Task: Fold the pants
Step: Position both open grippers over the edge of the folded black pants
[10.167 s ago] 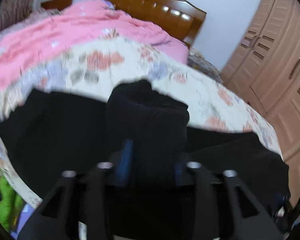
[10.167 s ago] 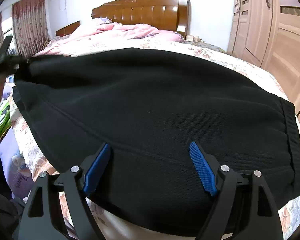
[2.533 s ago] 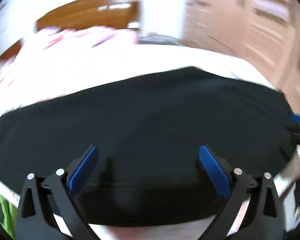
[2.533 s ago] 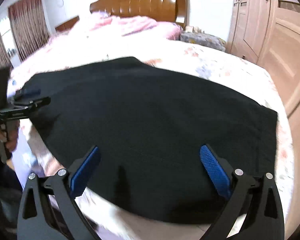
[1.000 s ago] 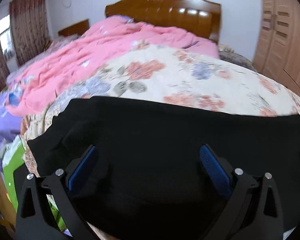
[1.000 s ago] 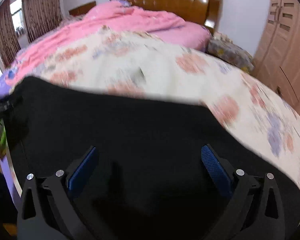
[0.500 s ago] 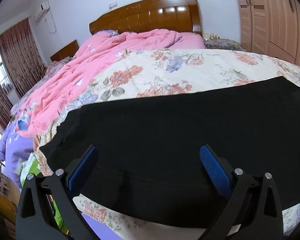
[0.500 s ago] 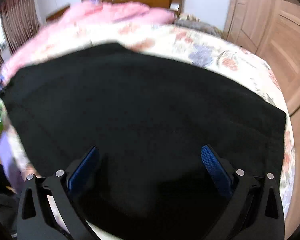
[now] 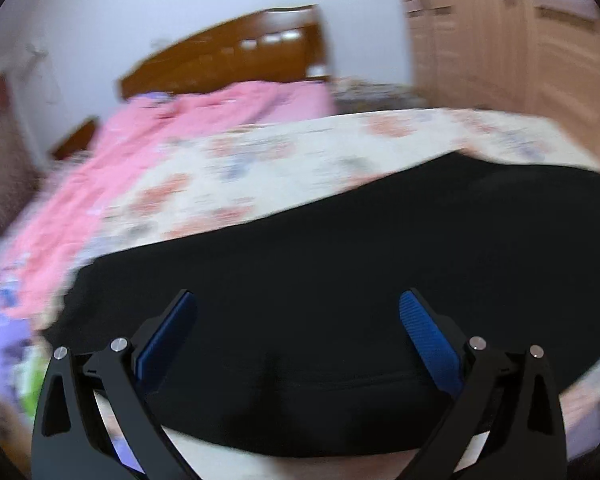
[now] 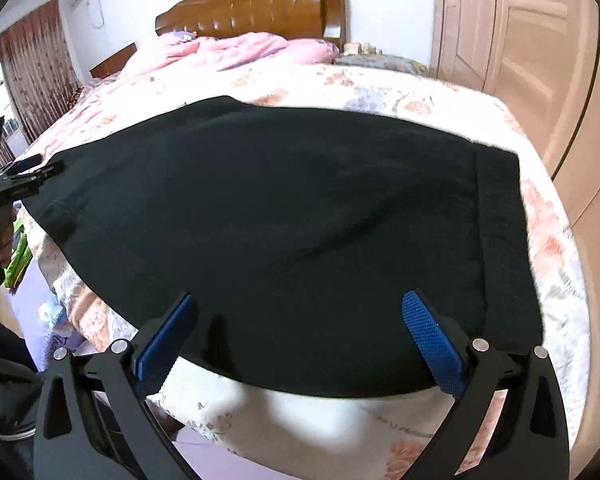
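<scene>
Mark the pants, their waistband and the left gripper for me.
pants point(image 10: 280, 216): right wrist view, middle of the black fabric lying flat.
waistband point(image 10: 504, 240): right wrist view, ribbed band at the right end.
left gripper point(image 9: 298, 328): left wrist view, midway between its blue-padded fingertips, open above the pants.

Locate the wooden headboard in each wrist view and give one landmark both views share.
Left wrist: wooden headboard upper centre, blurred, behind the pink quilt.
Right wrist: headboard top centre, sharp, behind the same quilt.
Shared landmark: the black pants spread on the bed.

Left wrist view: blurred headboard point(image 9: 228, 56).
</scene>
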Available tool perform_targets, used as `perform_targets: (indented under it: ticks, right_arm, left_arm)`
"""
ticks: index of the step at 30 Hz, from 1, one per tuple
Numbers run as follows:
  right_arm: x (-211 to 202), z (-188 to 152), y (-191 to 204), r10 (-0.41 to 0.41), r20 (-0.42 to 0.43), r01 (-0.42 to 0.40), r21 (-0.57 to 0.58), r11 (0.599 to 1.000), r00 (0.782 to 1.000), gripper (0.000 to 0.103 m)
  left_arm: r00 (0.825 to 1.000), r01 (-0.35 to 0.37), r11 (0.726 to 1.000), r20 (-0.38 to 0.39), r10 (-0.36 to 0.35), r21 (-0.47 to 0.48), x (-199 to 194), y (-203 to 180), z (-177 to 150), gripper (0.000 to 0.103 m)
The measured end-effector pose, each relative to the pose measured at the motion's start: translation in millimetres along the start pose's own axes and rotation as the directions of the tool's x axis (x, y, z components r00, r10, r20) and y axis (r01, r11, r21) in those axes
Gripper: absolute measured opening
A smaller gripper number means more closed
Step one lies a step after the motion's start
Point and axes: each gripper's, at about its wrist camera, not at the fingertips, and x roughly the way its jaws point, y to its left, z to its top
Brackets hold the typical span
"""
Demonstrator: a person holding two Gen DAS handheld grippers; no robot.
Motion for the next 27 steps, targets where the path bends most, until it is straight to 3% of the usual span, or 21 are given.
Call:
perform_targets:
  ticks: [2, 5, 7, 9, 10, 11, 14, 15, 16, 18, 19, 21, 22, 25, 27]
  right_arm:
    - [0, 2, 3, -0.019, -0.004, 0.019, -0.007, 1.000, 1.000, 0.098]
    - [-8, 7, 1, -0.010, 0.046, 0.008, 0.036, 0.999, 0.999, 0.098]
    - [1, 2, -5, -0.016, 0.015, 0.015, 0.063, 0.998, 1.000, 0.098]
    - [8, -10, 3, -0.060, 0.009, 0.060, -0.039, 0.997, 0.998, 0.099]
    - [12, -18, 14, -0.110, 0.010, 0.111, -0.132, 0.985, 0.994, 0.099]
    - [11, -21, 15, -0.112, 0.013, 0.113, -0.135, 0.984, 0.994, 0.099]
    - [7, -9, 16, -0.115, -0.059, 0.108, -0.104, 0.989, 0.992, 0.098]
    - [1, 0, 20, -0.121, -0.057, 0.115, -0.095, 0.989, 0.991, 0.098]
    - [-7, 10, 26, -0.098, -0.016, 0.096, -0.086, 0.992, 0.995, 0.098]
    - [-19, 22, 44, 0.026, 0.062, -0.021, -0.078, 0.997, 0.998, 0.098]
    - [-18, 30, 54, 0.079, 0.080, -0.073, -0.083, 0.994, 0.994, 0.098]
    - [-4, 45, 80, 0.085, 0.084, -0.075, -0.120, 0.990, 0.993, 0.098]
    - [6, 50, 88, 0.075, 0.071, -0.064, -0.140, 0.988, 0.995, 0.098]
    - [63, 57, 111, 0.043, -0.122, -0.064, -0.180, 0.981, 0.992, 0.098]
    - [72, 60, 125, -0.007, -0.123, -0.019, -0.209, 0.978, 0.992, 0.098]
  left_arm:
    - [0.991, 0.134, 0.989, -0.025, -0.133, 0.056, 5, -42, 11, 0.101]
    - [0.956, 0.261, 0.965, -0.143, -0.257, 0.014, 36, -80, 19, 0.101]
    - [0.955, 0.250, 0.967, -0.172, -0.240, 0.041, 52, -97, 15, 0.101]
    - [0.961, 0.219, 0.972, -0.187, -0.201, 0.080, 64, -107, 4, 0.102]
    - [0.958, 0.238, 0.970, -0.172, -0.227, 0.044, 66, -100, 0, 0.102]
    - [0.954, 0.255, 0.967, -0.169, -0.248, 0.026, 67, -95, -2, 0.102]
    - [0.962, 0.228, 0.973, -0.158, -0.221, 0.030, 54, -87, -3, 0.100]
    - [0.964, 0.241, 0.970, -0.115, -0.239, 0.003, 45, -78, -2, 0.101]
    - [0.963, 0.263, 0.964, -0.054, -0.266, -0.043, 29, -61, -2, 0.101]
    - [0.973, 0.229, 0.969, -0.021, -0.232, -0.090, 19, -38, -5, 0.101]
    - [0.980, 0.193, 0.975, -0.016, -0.196, -0.111, 17, -22, -10, 0.101]
    - [0.983, 0.165, 0.974, -0.054, -0.175, -0.152, 27, 7, -23, 0.101]
    - [0.981, 0.162, 0.971, -0.073, -0.177, -0.177, 31, 18, -29, 0.101]
    - [0.965, 0.207, 0.956, -0.116, -0.234, -0.209, 43, 43, -51, 0.101]
    - [0.969, 0.219, 0.956, -0.074, -0.237, -0.196, 27, 56, -56, 0.101]
